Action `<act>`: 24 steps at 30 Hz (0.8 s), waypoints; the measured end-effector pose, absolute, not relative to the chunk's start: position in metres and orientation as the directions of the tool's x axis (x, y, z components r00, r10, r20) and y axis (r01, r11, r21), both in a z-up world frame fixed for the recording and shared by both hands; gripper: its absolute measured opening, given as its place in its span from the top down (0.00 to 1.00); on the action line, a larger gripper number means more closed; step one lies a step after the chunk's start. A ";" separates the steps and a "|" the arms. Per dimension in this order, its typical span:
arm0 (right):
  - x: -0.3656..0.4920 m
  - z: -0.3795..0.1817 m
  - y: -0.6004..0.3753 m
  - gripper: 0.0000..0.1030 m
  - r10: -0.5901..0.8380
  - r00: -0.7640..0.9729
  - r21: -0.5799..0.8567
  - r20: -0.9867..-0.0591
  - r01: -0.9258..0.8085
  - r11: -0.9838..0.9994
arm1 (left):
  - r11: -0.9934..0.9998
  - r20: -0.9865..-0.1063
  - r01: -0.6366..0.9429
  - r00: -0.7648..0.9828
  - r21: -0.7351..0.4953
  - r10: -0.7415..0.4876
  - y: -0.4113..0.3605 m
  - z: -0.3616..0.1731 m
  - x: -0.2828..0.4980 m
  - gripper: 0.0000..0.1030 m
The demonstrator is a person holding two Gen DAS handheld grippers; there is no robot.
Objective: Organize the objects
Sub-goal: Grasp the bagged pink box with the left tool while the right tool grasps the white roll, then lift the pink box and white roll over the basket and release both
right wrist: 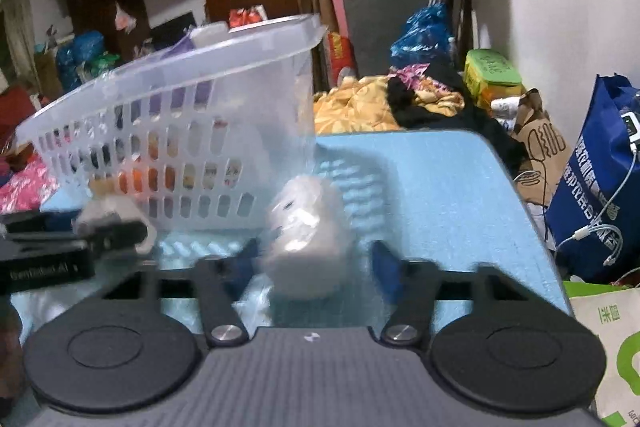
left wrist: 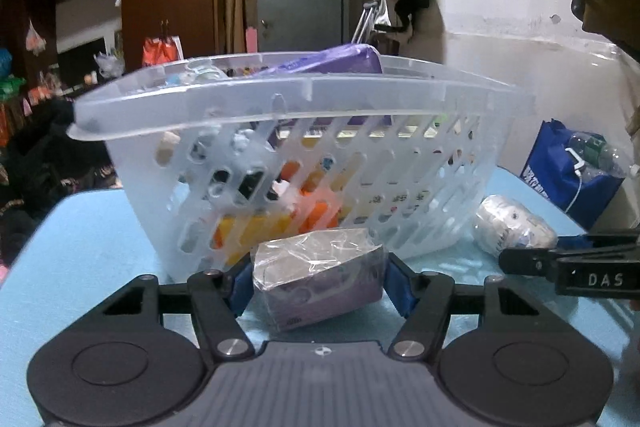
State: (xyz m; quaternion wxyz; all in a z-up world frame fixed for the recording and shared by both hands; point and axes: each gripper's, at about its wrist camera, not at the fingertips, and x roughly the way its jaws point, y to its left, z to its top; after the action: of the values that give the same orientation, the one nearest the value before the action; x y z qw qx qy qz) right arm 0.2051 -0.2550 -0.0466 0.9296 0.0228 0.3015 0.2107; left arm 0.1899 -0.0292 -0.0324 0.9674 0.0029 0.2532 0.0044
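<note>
A purple box [left wrist: 320,283] in clear wrap lies on the light blue table [left wrist: 80,247], right in front of a translucent slotted basket [left wrist: 280,99] filled with several items. My left gripper [left wrist: 318,279] has both blue pads against the box's sides, shut on it. In the right wrist view a white plastic-wrapped bundle [right wrist: 308,239] stands between the blue pads of my right gripper [right wrist: 316,259]. The picture is blurred and a gap shows on the bundle's right side, so that gripper is open. The basket [right wrist: 180,67] rises to the left behind it. The bundle [left wrist: 512,227] also shows right of the basket.
A blue shopping bag [right wrist: 592,187] and a green-and-white bag [right wrist: 608,347] stand off the table's right edge. Heaped clothes [right wrist: 380,99] lie beyond the far edge. The left gripper's body [right wrist: 60,251] reaches in at the left of the right wrist view.
</note>
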 end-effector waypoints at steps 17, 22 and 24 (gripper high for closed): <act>0.179 -0.035 -0.289 0.53 0.471 0.811 0.276 -0.348 -0.392 0.878 | 0.980 -0.289 0.120 0.943 -0.157 -0.162 0.017 -0.019 0.138 0.34; 0.166 -0.028 -0.304 0.53 0.499 0.818 0.328 -0.284 -0.407 0.853 | 0.977 -0.210 0.157 0.960 -0.142 -0.185 0.020 -0.013 0.115 0.34; 0.157 -0.021 -0.306 0.53 0.493 0.833 0.311 -0.251 -0.413 0.856 | 0.977 -0.186 0.160 0.965 -0.138 -0.184 0.023 -0.009 0.105 0.34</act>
State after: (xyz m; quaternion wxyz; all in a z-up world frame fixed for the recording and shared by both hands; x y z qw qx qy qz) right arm 0.1570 -0.3063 -0.0214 0.9495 0.1227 0.1631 0.2385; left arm 0.1048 0.0228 -0.0087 0.9894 -0.0608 0.0994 -0.0871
